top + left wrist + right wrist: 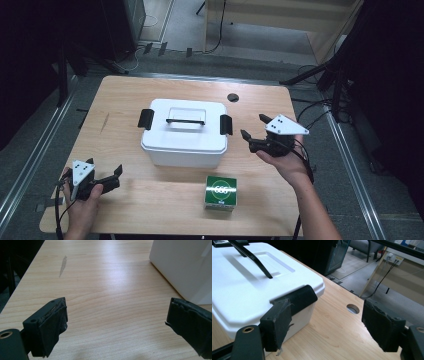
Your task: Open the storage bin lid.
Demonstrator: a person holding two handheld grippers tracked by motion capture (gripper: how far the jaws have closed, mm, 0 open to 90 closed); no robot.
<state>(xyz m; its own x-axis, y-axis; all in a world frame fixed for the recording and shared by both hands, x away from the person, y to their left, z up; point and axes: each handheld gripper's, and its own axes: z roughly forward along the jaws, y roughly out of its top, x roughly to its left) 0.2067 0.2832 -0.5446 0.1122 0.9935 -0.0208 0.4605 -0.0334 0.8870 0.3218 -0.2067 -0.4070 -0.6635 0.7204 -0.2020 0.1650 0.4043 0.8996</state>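
A white lidded box [185, 132] stands in the middle of the wooden table [125, 95], with a black handle [185, 120] on its lid and a black latch at each end. My right gripper [252, 126] hovers open just right of the box, its jaws wide apart with nothing between them. In the right gripper view the right latch [299, 297] lies down against the box [244, 285], just behind the left jaw. My left gripper [106, 167] is open near the table's front left corner, empty, pointing across bare wood toward the box [185, 267].
A green carton [220, 192] with a white emblem sits near the front edge, in front of the box. A round cable hole [232, 97] is cut in the table behind the box. Dark stands and cables surround the table on the floor.
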